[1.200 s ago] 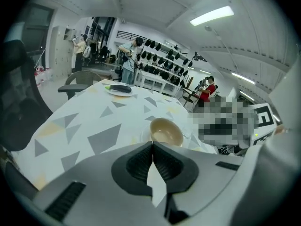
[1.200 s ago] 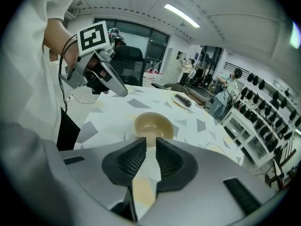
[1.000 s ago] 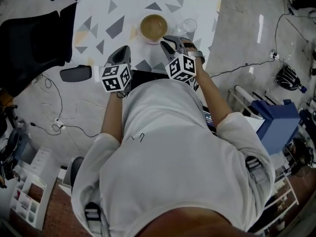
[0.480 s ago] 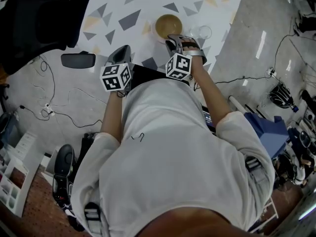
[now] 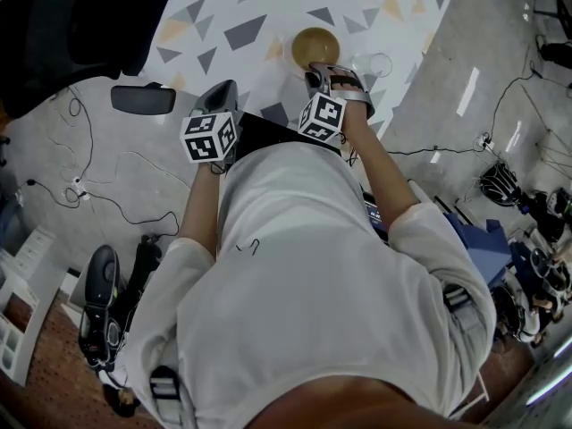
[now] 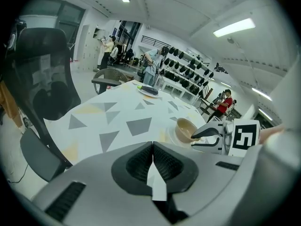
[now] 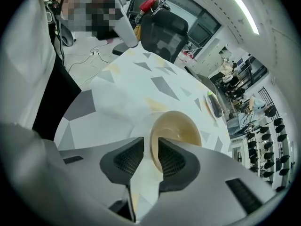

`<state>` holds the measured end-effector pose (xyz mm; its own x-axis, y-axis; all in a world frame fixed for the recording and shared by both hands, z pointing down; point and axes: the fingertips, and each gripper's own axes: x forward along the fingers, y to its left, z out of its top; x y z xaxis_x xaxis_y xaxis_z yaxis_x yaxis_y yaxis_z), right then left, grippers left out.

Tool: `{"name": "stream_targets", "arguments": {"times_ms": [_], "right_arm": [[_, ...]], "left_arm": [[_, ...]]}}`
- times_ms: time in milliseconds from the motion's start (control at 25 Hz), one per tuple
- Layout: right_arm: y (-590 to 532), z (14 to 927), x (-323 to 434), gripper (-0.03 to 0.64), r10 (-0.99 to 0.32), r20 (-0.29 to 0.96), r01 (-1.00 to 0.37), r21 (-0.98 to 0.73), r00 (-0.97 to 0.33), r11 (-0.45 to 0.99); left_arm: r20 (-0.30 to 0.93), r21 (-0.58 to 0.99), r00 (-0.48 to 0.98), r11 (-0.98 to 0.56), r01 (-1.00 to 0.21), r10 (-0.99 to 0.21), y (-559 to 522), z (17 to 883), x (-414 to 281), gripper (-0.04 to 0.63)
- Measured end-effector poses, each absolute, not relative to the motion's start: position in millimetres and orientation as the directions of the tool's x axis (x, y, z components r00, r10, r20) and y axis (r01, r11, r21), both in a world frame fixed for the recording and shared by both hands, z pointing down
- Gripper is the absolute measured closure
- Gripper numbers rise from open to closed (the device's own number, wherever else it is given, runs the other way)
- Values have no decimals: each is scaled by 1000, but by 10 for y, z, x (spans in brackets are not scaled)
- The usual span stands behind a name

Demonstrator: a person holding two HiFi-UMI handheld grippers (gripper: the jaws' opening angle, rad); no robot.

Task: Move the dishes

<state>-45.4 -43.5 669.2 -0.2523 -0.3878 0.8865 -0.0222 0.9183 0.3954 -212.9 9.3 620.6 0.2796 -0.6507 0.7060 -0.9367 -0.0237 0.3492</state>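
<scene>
The step in hand seems to be the taking of the bowl (image 5: 315, 43), the first of the dishes to move, and it is not yet lifted. The bowl stands near the front edge of the bench (image 5: 268, 7), on what looks like a white saucer (image 7: 134, 121). The right claw (image 7: 150, 144) points steeply down at the bowl's 6 o'clock side and straddles its rim, with one pad outside the wall and the other inside. Its jaws stand narrow and have just been closing a little with the rim between them, but I see a thin gap at the outer pad, so I judge the grip is not yet firm. The next move calls for closing fully on the rim and then lifting straight, so that the bowl does not tip and the saucer does not drag along. The left claw (image 6: 153, 149) is at 8 o'clock of the bowl, closed tight with nothing in it. The bowl is tan inside and looks empty. A clear glass (image 5: 374, 63) stands at 3 o'clock of the bowl; I cannot tell if anything is in it. A plate (image 7: 214, 105) at the far side of the bench carries something dark.
</scene>
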Motion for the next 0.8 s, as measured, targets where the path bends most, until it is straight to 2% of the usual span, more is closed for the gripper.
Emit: {"name": "stream_targets", "arguments": {"times_ms": [160, 240, 440, 800], "right_arm": [[-445, 6673, -445, 556, -393, 885, -44, 396, -251, 917], [-460, 6643, -448, 595, -402, 879, -55, 402, -256, 914], [-472, 6557, -476, 603, -405, 869, -92, 395, -284, 914], [-600, 6156, -498, 606, -442, 826, -240, 377, -349, 895]], "left_arm": [[703, 351, 292, -40, -935, -649, 49, 6190, -2105, 575], [701, 352, 299, -51, -935, -648, 24, 6181, -2088, 575], [697, 350, 316, -79, -933, -643, -32, 6174, -2041, 575], [675, 348, 347, -134, -928, -652, -259, 6098, -1957, 575]]}}
